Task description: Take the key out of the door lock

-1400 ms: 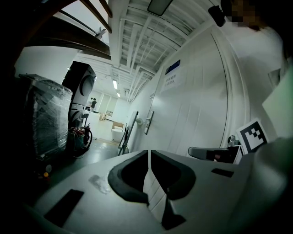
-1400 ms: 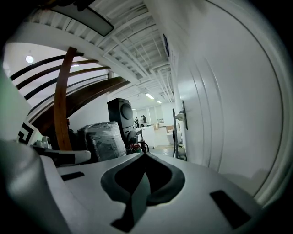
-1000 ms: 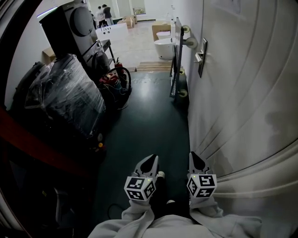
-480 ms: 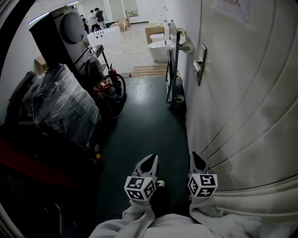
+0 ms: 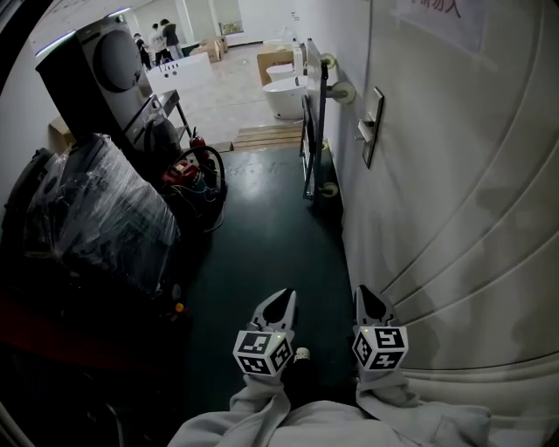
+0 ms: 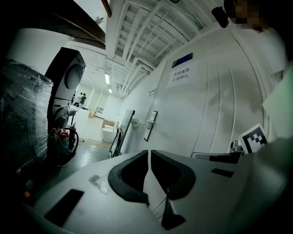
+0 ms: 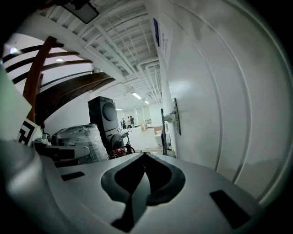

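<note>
Left tongs (image 5: 279,299) and right tongs (image 5: 365,293) both closed tight on nothing, held low beside the door (image 5: 454,201). Probably just carry posture, with the lock plate (image 5: 373,127) well ahead. Key presumably there but too small to make out; sign (image 5: 441,16) on door, print too blurred to read.

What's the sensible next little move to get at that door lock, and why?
Probably walk closer to the lock plate on the white door: it sits far ahead of both grippers. The left gripper and right gripper are held low, shut and empty. The key is too small to make out from here.
</note>
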Tool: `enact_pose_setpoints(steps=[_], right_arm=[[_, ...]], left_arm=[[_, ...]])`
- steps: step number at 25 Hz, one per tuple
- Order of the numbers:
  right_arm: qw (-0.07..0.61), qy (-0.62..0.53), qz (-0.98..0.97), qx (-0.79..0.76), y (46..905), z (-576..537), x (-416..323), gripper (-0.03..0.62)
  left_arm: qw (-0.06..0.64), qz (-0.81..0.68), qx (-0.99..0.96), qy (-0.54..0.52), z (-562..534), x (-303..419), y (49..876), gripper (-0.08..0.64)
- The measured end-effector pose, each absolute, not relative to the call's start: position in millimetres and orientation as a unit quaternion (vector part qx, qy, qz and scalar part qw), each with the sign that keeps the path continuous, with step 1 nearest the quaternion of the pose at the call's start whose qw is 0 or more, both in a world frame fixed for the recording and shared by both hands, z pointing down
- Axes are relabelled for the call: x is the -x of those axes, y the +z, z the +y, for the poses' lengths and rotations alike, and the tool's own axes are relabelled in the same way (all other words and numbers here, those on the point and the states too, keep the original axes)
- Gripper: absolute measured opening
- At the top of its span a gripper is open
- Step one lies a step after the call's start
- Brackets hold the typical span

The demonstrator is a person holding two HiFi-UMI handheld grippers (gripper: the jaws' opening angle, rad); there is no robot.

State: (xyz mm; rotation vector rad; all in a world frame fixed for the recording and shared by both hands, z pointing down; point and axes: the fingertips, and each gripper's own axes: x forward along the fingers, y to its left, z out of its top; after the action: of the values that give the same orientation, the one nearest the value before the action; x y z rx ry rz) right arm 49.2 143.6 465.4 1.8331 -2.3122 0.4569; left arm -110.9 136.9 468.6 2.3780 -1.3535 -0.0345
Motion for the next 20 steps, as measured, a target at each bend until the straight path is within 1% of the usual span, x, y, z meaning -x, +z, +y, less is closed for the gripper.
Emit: enact_pose_setpoints(steps=[12,20], right_arm=[[0.067,0.148,-0.759,-0.630,467,90,-29,0.052],[0.069,0.150,-0.749,-0.642,473,82,-20,0.052]], left_arm=[[0.194,-0.458,-0.868,-0.009,78,125,471,0.028],[0.204,-0.443,-0.873,-0.005,66,131,482,0.028]])
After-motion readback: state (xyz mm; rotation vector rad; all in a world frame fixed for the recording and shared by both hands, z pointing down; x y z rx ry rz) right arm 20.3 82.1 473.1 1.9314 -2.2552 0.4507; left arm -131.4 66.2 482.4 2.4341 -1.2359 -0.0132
